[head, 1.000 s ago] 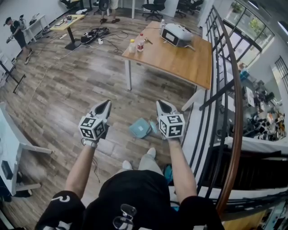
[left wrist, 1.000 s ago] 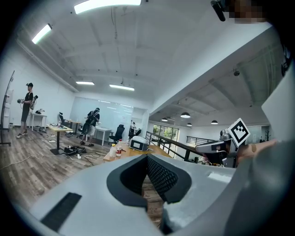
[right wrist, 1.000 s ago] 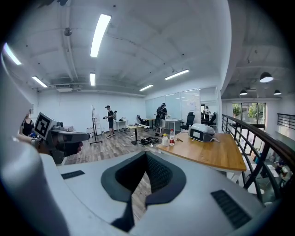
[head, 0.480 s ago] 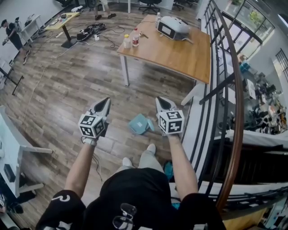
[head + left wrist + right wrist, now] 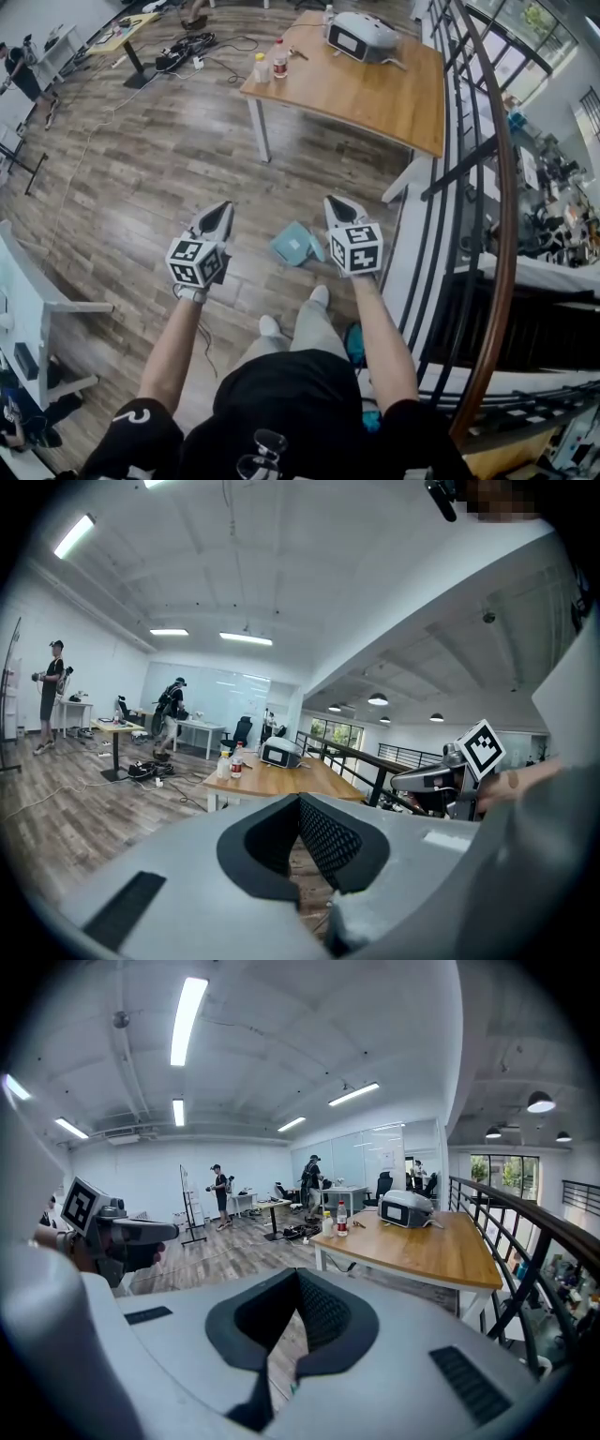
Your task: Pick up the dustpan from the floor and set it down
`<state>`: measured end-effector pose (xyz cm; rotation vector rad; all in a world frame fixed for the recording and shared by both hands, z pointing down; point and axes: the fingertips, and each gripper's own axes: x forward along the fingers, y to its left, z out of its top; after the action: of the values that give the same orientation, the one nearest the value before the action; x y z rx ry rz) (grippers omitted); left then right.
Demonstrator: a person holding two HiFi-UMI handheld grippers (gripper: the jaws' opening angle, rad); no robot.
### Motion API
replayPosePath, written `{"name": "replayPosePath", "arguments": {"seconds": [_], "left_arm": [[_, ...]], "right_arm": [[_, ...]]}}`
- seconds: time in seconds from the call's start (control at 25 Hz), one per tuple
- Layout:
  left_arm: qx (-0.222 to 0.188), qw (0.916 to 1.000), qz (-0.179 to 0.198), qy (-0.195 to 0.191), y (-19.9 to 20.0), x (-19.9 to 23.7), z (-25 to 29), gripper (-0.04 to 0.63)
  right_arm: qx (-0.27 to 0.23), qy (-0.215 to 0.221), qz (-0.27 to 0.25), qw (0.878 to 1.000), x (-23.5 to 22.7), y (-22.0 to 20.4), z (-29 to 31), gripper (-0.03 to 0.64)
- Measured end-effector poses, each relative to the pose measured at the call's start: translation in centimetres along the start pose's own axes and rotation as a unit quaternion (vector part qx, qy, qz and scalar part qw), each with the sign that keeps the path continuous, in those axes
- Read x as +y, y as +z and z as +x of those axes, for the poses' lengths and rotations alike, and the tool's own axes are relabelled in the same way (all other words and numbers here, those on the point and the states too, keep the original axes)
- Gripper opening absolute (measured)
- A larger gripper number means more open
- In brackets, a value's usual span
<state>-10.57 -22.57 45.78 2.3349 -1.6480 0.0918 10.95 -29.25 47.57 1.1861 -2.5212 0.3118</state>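
Note:
A teal dustpan (image 5: 293, 246) lies on the wooden floor just ahead of the person's feet. In the head view it shows between the two grippers, nearer the right one. My left gripper (image 5: 217, 214) hovers above the floor to its left, jaws together and empty. My right gripper (image 5: 337, 208) hangs close over the dustpan's right side, shut with nothing in it. In the left gripper view the left gripper (image 5: 300, 797) has its pads meeting at the tip. The right gripper (image 5: 297, 1272) shows the same in its own view. Neither gripper touches the dustpan.
A wooden table (image 5: 375, 94) stands ahead with two bottles (image 5: 271, 61) and a grey device (image 5: 364, 37) on it. A black railing with a wooden handrail (image 5: 487, 187) runs along the right. A white desk (image 5: 28, 300) stands at the left; cables (image 5: 187, 52) lie far off.
Both grippers have sunk a little toward the floor, side by side. The head view has tilted, so the table sits higher in the picture. The dustpan has not moved.

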Motion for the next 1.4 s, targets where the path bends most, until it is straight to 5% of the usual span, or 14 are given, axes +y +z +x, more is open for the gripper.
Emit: {"name": "replayPosePath", "arguments": {"seconds": [0.84,1.0,1.4], "left_arm": [[0.052,0.9977,-0.044,0.002,-12.4,1.0,5.4,-0.002],[0.064,0.9967,-0.051,-0.001,-15.8,1.3,6.7,-0.002],[0.089,0.9933,-0.073,-0.005,-22.9,2.0,9.6,-0.002]], "right_arm": [[0.060,0.015,0.008,0.998,-2.7,-12.6,7.3,0.000],[0.093,0.024,0.012,0.995,-2.9,-17.4,9.5,0.126],[0.165,0.034,0.013,0.986,-3.0,-28.1,13.2,0.190]]}}
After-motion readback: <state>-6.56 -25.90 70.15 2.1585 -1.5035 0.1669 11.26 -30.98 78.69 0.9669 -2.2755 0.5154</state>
